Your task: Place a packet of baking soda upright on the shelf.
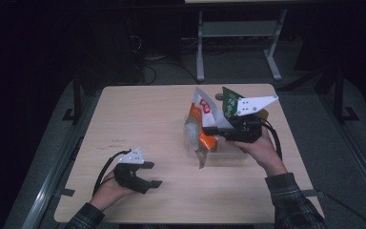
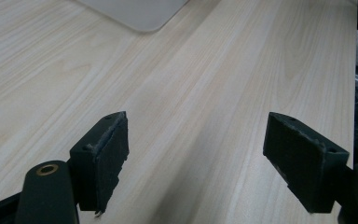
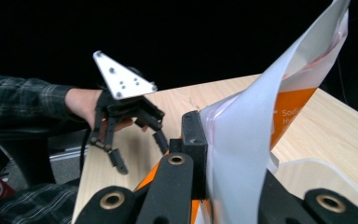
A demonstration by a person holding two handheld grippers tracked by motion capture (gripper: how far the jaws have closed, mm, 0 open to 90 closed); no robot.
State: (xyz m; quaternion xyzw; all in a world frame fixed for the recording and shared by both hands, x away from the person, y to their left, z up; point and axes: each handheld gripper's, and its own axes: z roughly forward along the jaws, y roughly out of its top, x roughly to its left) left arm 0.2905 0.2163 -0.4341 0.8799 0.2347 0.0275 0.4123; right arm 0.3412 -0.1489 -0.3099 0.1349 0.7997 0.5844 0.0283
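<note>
Snack bag [image 1: 201, 125], orange and white: we hold it pinched in the right gripper [image 1: 215, 130] above the desk's [image 1: 147, 114] right half, unplaced; left gripper [image 1: 150, 174] spread, empty.

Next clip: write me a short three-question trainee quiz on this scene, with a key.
1. True or false: the left hand-held gripper is clamped on something.
2. Which hand-held gripper holds the orange and white bag? A left, B right.
3. What does the clear tray rest on?

Key: 1 false, its jaws stand apart over bare wood. 2 B, the right hand-held gripper pinches it. 3 the wooden table.
</note>
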